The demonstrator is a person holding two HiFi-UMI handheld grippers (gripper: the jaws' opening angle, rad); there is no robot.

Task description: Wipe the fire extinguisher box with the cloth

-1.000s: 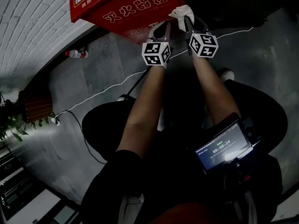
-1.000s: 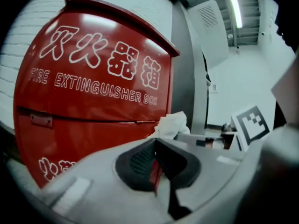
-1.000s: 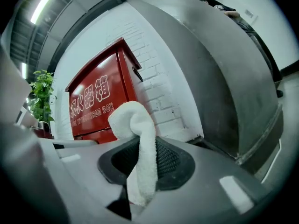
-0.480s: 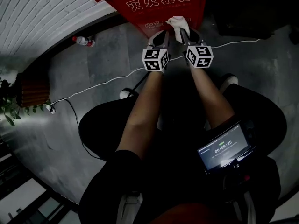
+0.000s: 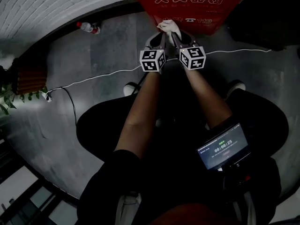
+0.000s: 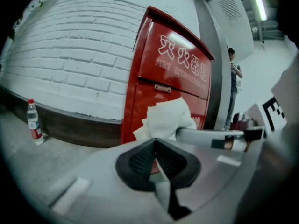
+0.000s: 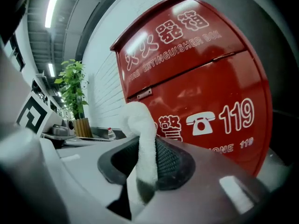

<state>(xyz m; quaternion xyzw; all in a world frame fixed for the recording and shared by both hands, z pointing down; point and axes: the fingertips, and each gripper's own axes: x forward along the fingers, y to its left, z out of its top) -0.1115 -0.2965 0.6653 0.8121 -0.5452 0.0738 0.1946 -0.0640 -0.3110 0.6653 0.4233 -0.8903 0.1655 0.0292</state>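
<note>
A grey concrete floor (image 5: 103, 50) runs up to a white painted brick wall (image 5: 42, 8) at the far left. A red metal fire extinguisher box (image 5: 206, 11) with white lettering stands against that wall at the far side of the scene, its front facing the person. It fills most of the right gripper view (image 7: 201, 78).

Both bare forearms reach forward side by side towards the lower front of the box. The left gripper (image 5: 159, 39) is just left of the right gripper (image 5: 176, 37), the two almost touching. In its own view the left gripper (image 6: 155, 148) has its fingers closed, the black ribbed tips meeting with nothing between them. The right gripper (image 7: 147, 157) has its fingers clamped on a white crumpled cloth (image 7: 140, 125).

The cloth (image 5: 168, 26) stands up past the fingers, bunched in front of the lower panel of the box near the telephone sign. I cannot tell whether it touches the red surface. From the left gripper view it shows just beyond the closed fingers (image 6: 166, 120).

A clear plastic bottle with a red label (image 6: 33, 122) stands upright on the floor at the foot of the wall, well to the left of the box.
</note>
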